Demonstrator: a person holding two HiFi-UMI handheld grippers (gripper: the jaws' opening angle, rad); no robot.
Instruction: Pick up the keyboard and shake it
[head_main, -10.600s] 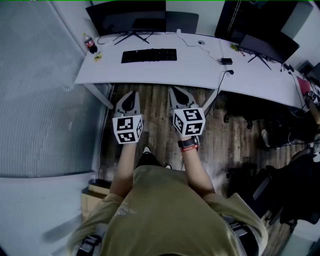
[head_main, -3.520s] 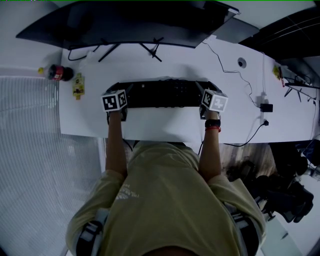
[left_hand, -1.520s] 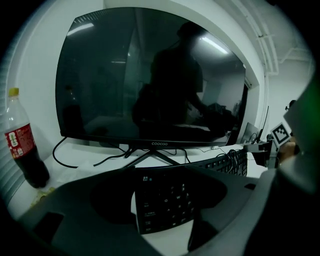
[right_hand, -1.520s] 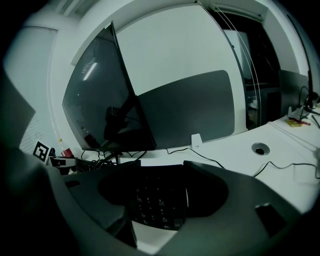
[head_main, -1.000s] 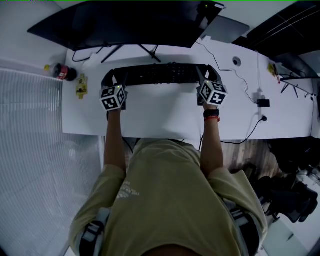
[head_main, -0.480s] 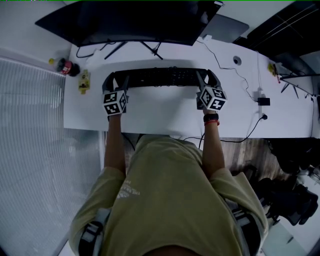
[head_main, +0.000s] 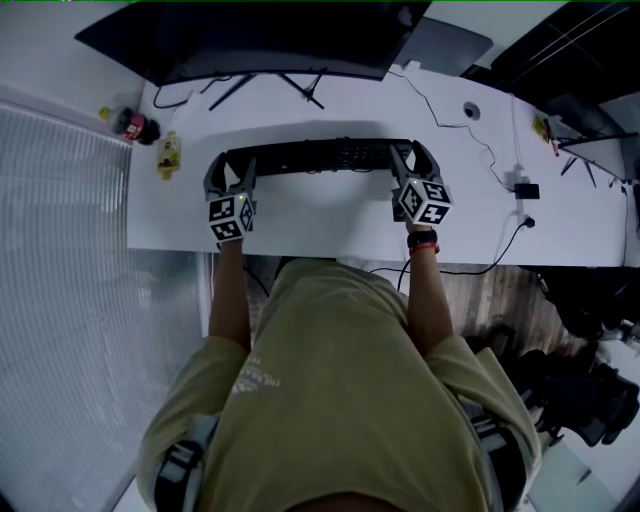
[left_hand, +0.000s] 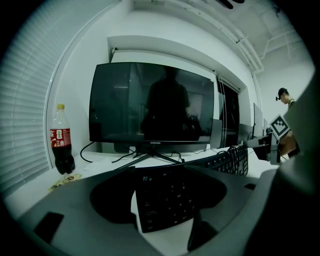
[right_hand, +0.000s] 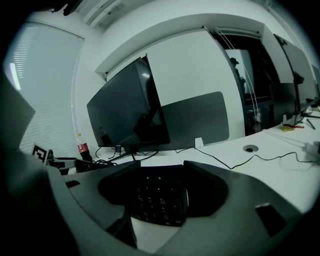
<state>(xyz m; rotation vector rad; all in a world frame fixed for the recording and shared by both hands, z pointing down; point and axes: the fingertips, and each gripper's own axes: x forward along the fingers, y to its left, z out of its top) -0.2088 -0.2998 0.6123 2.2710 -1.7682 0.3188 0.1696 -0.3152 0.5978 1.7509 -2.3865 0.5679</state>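
We see the black keyboard lying crosswise in front of the monitor, over the white desk. Its shadow on the desktop suggests it hangs just clear, though from above we cannot be sure. The left gripper has its jaws spread wide and clamped on the keyboard's left end. The right gripper grips the right end the same way. A bottle stands well off to the left, near the desk's back corner.
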